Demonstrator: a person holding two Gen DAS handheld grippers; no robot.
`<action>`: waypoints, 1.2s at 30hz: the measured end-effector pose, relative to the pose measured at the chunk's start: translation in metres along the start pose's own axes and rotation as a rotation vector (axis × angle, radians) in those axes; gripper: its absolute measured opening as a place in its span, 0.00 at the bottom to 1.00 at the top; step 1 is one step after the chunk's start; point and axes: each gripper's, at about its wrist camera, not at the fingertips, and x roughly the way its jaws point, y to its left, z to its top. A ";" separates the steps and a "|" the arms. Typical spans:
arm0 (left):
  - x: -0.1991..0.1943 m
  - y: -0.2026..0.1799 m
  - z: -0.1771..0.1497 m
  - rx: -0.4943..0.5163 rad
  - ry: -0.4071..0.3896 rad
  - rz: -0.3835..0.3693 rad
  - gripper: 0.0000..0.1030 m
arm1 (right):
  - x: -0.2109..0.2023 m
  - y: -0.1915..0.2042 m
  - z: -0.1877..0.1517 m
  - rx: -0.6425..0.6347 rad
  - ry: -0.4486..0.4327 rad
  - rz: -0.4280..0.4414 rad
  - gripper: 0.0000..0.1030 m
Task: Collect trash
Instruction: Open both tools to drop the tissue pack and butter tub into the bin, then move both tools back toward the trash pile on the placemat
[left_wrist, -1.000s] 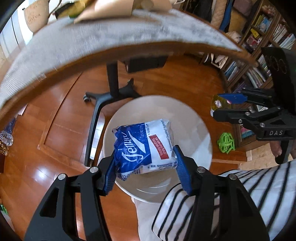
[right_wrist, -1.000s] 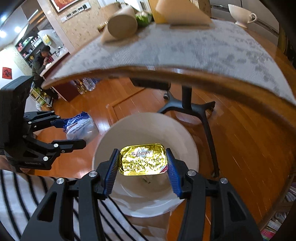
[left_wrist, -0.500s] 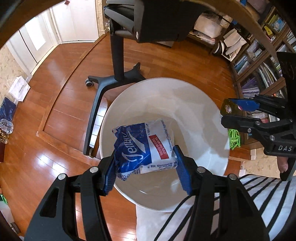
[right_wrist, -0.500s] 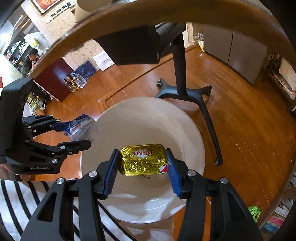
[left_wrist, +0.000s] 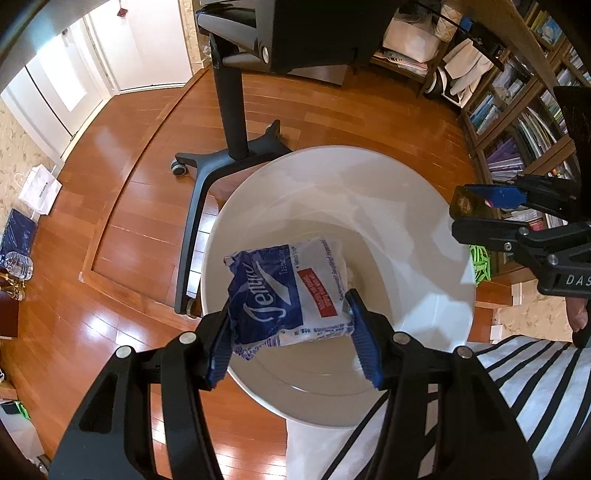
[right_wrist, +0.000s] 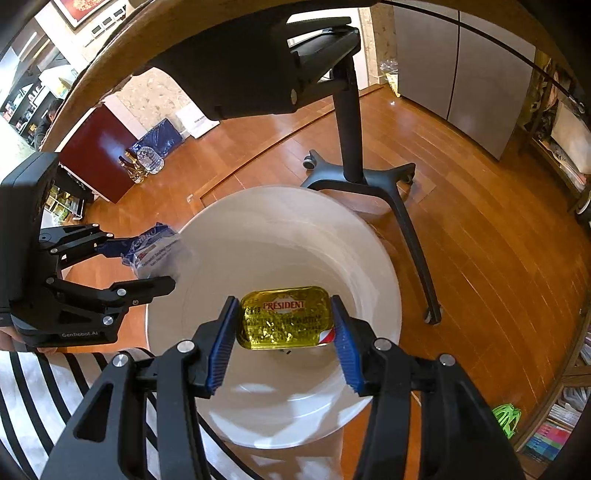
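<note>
in the left wrist view, the left gripper (left_wrist: 291, 332) was clamped on a crumpled blue-and-white plastic tissue packet (left_wrist: 286, 293), its blue pads pressing both sides. the packet hung over the open mouth of a round white plastic bin (left_wrist: 443, 236) standing on the glossy wooden floor (left_wrist: 110, 229). at the right edge the right gripper (left_wrist: 476, 218) reached over the bin's rim.

in the right wrist view, the right gripper (right_wrist: 282, 332) was closed on a small gold foil butter tub (right_wrist: 286, 319) marked "président", held above the bin's (right_wrist: 384, 258) interior. the left gripper (right_wrist: 147, 262) came in from the left with the tissue packet (right_wrist: 155, 249) at the rim. a black wheeled table stand (right_wrist: 354, 147) stood just behind the bin.
</note>
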 end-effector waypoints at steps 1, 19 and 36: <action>0.001 0.000 0.000 0.001 0.002 0.003 0.55 | 0.000 0.000 0.000 -0.003 0.002 -0.001 0.47; 0.002 0.004 0.002 -0.004 -0.027 0.024 0.88 | 0.011 -0.006 0.006 0.010 0.026 0.027 0.80; 0.005 0.005 0.003 -0.019 -0.035 0.037 0.97 | 0.013 -0.009 0.009 0.040 0.024 0.038 0.95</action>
